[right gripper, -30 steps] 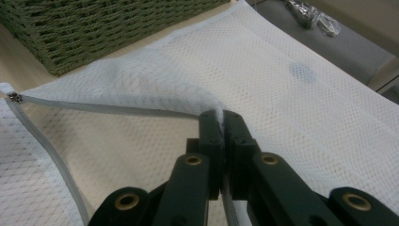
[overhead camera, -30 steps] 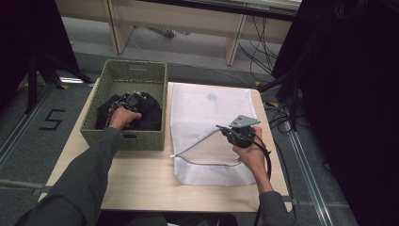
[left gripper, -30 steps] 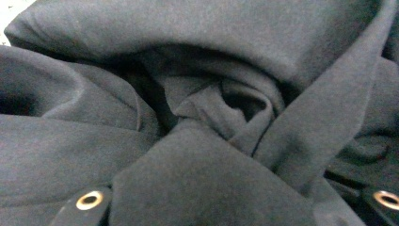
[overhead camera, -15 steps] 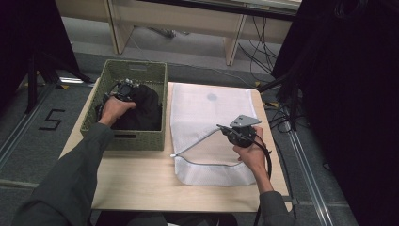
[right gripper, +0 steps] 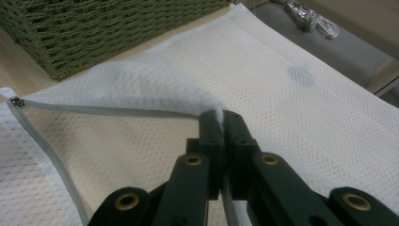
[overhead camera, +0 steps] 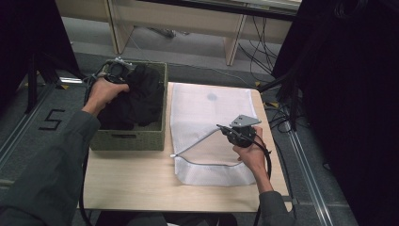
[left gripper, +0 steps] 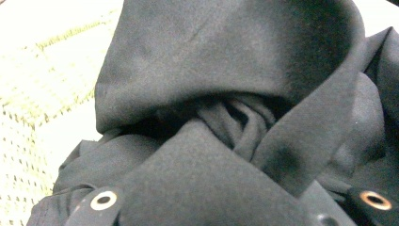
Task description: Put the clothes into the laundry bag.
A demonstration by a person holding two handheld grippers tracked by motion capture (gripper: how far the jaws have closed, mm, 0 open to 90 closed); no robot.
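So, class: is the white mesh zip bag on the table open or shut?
Open: the right gripper lifts the white mesh zip bag's upper layer off the lower.

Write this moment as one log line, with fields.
left tool: in green basket, at black garment | right tool: shut on mesh bag edge, holding opening up | stage: garment not yet in bag

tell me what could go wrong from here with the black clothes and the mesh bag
1. The right gripper pinches just a thin edge of the white mesh bag by its zipper; the edge could slip out and the opening drop shut.
2. The black garment is bulky and bunched in the left gripper; trailing folds may snag on the woven basket rim as it lifts.
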